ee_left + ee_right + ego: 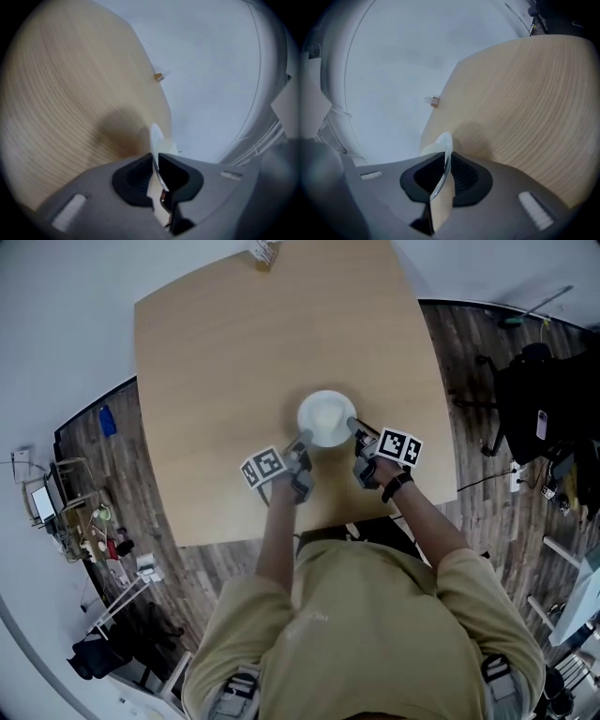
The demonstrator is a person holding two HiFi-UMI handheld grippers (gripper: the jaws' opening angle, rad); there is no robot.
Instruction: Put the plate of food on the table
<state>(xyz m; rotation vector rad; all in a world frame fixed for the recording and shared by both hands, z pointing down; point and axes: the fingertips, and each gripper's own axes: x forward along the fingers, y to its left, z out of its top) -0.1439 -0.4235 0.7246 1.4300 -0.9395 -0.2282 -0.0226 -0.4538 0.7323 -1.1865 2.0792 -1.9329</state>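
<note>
The left arm (278, 535) and right arm (427, 517) both reach forward from the torso over the worktop, forearms bare, and converge toward one spot. The left gripper (302, 442) and right gripper (356, 427) angle in toward each other with their marker cubes facing up. Each gripper's jaws stand almost together, pinched on the thin rim of the plate (326, 416), one on either side.
</note>
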